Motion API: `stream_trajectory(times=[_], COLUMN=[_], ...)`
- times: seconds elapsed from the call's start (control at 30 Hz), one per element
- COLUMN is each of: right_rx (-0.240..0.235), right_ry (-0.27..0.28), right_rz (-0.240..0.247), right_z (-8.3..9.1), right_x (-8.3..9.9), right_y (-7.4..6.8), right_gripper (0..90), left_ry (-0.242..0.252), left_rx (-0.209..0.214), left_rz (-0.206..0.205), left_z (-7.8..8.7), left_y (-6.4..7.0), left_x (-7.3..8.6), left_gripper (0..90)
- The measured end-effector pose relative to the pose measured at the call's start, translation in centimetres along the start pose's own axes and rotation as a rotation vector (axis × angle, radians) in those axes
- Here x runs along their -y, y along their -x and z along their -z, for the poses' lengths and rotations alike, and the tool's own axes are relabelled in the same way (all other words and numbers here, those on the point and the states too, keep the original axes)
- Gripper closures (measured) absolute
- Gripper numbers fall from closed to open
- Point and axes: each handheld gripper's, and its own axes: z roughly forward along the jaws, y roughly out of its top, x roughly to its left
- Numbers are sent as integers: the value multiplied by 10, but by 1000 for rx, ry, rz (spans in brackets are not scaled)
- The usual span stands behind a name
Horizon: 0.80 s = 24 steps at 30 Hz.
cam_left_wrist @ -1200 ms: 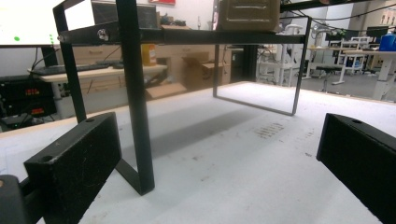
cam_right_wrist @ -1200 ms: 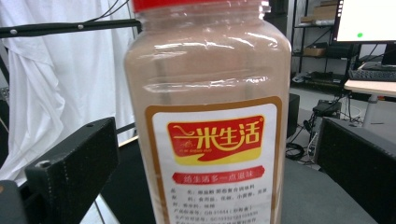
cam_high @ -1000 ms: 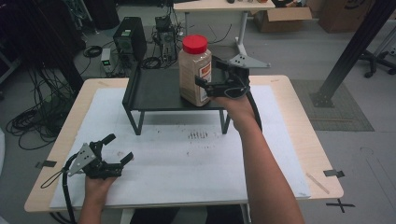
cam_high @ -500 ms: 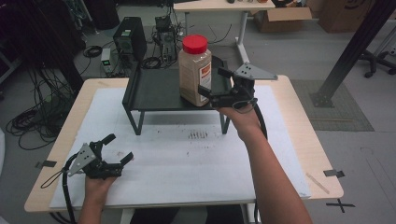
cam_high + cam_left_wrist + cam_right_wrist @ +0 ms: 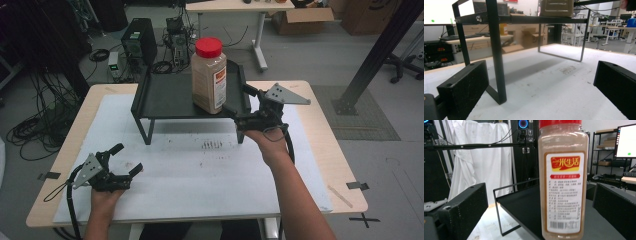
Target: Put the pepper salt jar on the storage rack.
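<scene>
The red-capped spice jar [image 5: 209,75] stands upright on the right part of the black shelf [image 5: 165,95] at the far side of the surface [image 5: 200,170]. The right tongs [image 5: 239,102] sit just beside it, spread, not touching. The left tongs [image 5: 126,159] rest spread near the surface's near-left corner.

Clear plastic jar [image 5: 209,80], matt black metal shelf [image 5: 167,97]

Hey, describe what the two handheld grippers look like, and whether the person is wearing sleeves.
Both the left gripper and the right gripper are black, with two blocky matte jaws. Each carries a grey three-cornered plate on top and trails a black cable. The forearms are bare, no sleeves or gloves in the high view.
</scene>
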Motion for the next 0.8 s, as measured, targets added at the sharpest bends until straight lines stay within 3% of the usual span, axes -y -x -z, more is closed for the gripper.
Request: stream_trajectory(times=[0.3, 0.8], right_rx=[-1, 8], right_ry=[26, -22], right_rz=[3, -16], right_z=[14, 13], right_x=[24, 91], right_y=[-7, -13], right_gripper=[0, 0], left_ry=[1, 1], left_rx=[0, 0], left_rz=[1, 2], left_z=[0, 0], left_y=[0, 0], left_x=[0, 0], left_gripper=[2, 2])
